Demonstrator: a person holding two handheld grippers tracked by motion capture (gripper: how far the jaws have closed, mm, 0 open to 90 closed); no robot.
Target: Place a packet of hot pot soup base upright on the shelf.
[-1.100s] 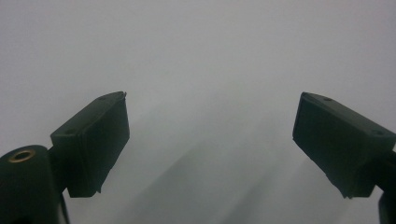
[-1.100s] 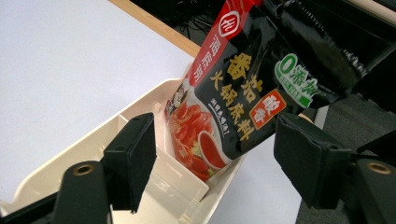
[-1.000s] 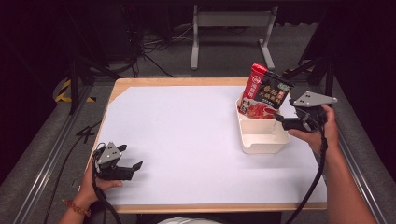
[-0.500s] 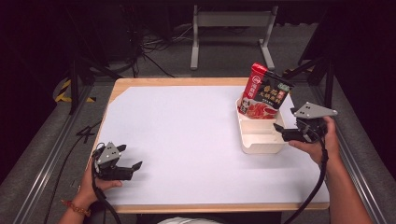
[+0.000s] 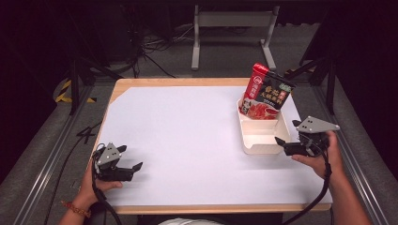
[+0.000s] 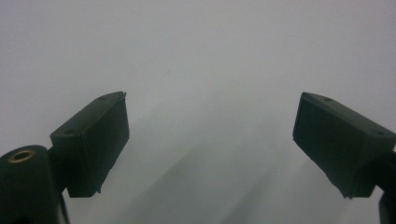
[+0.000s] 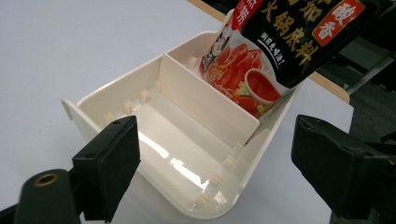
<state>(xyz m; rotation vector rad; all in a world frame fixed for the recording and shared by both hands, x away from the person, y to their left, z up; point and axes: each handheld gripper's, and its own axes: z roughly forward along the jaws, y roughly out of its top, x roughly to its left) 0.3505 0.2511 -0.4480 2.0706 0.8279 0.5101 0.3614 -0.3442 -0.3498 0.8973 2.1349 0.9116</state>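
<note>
Standing: pouch (image 5: 265, 95) in tray (image 5: 259, 143) | right tongs (image 5: 287, 146) beside, wide open, holding nothing.

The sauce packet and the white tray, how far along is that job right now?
Done: the sauce packet stands in the far compartment of the white tray, leaning over its rim. In hand: nothing; the right hand-held gripper, jaws just opened, sits beside the tray's near end. The left hand-held gripper rests open on the table. Left: the near compartment is empty, perhaps awaiting another item.
</note>
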